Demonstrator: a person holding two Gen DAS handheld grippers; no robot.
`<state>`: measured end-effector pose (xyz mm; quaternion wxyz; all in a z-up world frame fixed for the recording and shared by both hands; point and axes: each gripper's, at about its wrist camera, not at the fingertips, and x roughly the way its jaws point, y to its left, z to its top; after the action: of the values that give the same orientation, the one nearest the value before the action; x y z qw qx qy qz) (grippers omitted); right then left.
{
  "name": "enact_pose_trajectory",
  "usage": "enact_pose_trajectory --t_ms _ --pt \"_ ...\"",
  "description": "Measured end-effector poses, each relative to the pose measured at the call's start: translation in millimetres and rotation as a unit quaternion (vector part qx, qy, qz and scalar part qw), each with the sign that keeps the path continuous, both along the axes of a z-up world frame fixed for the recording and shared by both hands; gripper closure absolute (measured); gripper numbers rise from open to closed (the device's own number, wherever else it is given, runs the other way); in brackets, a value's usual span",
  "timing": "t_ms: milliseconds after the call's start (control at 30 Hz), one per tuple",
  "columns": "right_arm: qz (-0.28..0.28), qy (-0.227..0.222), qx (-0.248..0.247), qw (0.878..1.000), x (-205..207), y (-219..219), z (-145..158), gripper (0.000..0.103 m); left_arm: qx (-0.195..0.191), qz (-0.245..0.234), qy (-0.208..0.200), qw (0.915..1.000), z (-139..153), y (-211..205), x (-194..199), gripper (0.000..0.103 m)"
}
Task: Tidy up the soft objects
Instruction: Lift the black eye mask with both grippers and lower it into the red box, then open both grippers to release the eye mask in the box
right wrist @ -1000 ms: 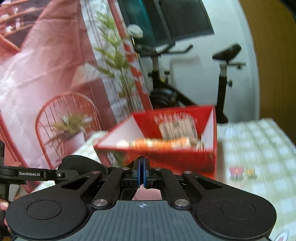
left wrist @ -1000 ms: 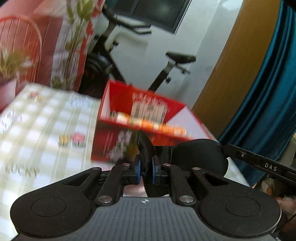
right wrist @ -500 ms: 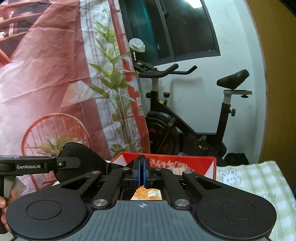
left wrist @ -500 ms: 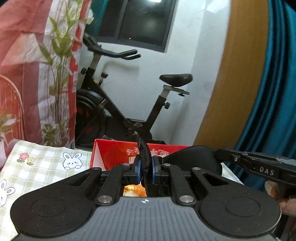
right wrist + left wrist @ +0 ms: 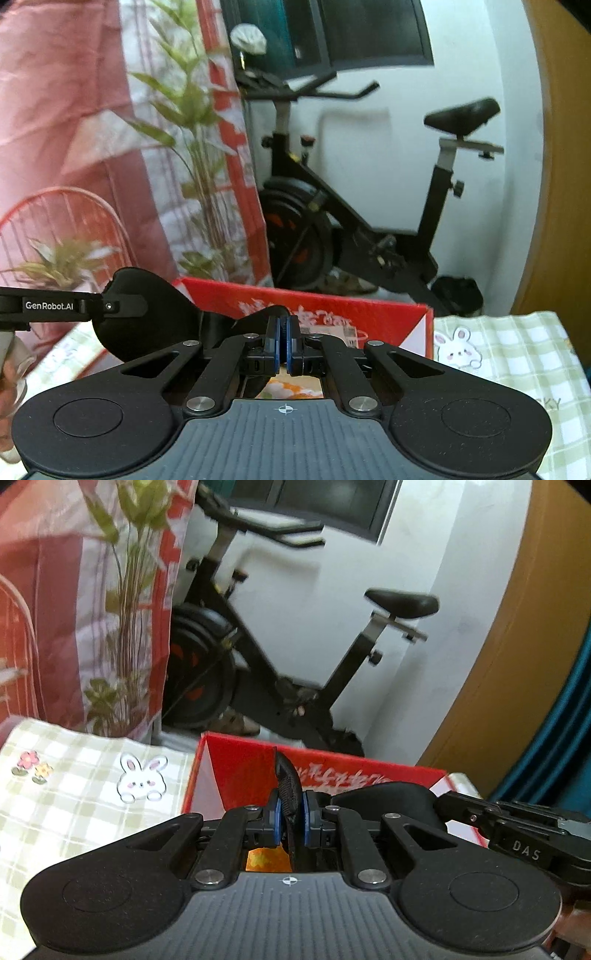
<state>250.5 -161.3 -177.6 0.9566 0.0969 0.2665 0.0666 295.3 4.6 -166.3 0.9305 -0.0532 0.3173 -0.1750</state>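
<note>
Left gripper [image 5: 291,823] jaws clenched on black strap [image 5: 287,794]; right gripper [image 5: 283,349] jaws pinched shut, nothing seen between. Red box [image 5: 255,775] just beyond jaws, on checked counter [image 5: 74,794]: lower strap inside w/o snagging rim, then release.

The red box [image 5: 258,771] stands just ahead of both tools — checked surface [image 5: 74,805] beside it lies free, exercise bike [image 5: 351,221] beyond.
</note>
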Motion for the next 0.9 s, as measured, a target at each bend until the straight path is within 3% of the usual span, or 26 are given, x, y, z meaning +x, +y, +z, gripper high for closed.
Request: enact_pose_trajectory --t_ms 300,467,533,567,600,633,700,733,800,867,900 --pt "-0.002 0.078 -0.042 0.996 37.6 15.8 -29.3 0.100 0.046 -0.016 0.060 0.9970 -26.5 -10.8 30.6 0.091" --pt "-0.001 0.098 -0.041 0.994 40.0 17.6 -34.4 0.100 0.061 -0.028 0.078 0.9948 -32.3 -14.2 33.2 0.091" --pt "-0.004 0.099 -0.038 0.994 39.2 16.7 -35.0 0.096 0.062 -0.031 0.079 0.9945 -32.3 -15.0 31.9 0.090" --pt "-0.005 0.097 -0.036 0.995 38.1 16.0 -35.0 0.090 0.062 -0.033 0.076 0.9946 -31.2 -15.7 30.4 0.089" --pt "-0.005 0.095 -0.036 0.995 36.8 15.3 -34.3 0.081 0.063 -0.034 0.073 0.9948 -29.0 -16.4 28.4 0.082" --pt "-0.006 0.091 -0.040 0.995 35.7 15.6 -32.8 0.079 0.065 -0.033 0.070 0.9949 -26.8 -16.7 26.4 0.062" --pt "-0.007 0.079 -0.048 0.996 30.5 16.1 -28.6 0.074 0.062 -0.032 0.057 0.9960 -21.1 -15.7 21.8 0.039" --pt "-0.009 0.076 -0.049 0.996 27.8 15.5 -26.4 0.071 0.061 -0.032 0.049 0.9964 -18.2 -15.2 18.8 0.036" --pt "-0.018 0.061 -0.039 0.997 20.8 14.2 -20.4 0.053 0.064 -0.031 0.043 0.9966 -12.5 -12.3 13.1 0.033" --pt "-0.026 0.043 -0.029 0.998 12.6 10.7 -13.3 0.039 0.059 -0.028 0.036 0.9972 -6.9 -8.4 7.4 0.023" --pt "-0.029 0.037 -0.030 0.998 8.7 10.3 -9.6 0.036 0.055 -0.024 0.031 0.9977 -2.8 -5.0 2.9 0.011"
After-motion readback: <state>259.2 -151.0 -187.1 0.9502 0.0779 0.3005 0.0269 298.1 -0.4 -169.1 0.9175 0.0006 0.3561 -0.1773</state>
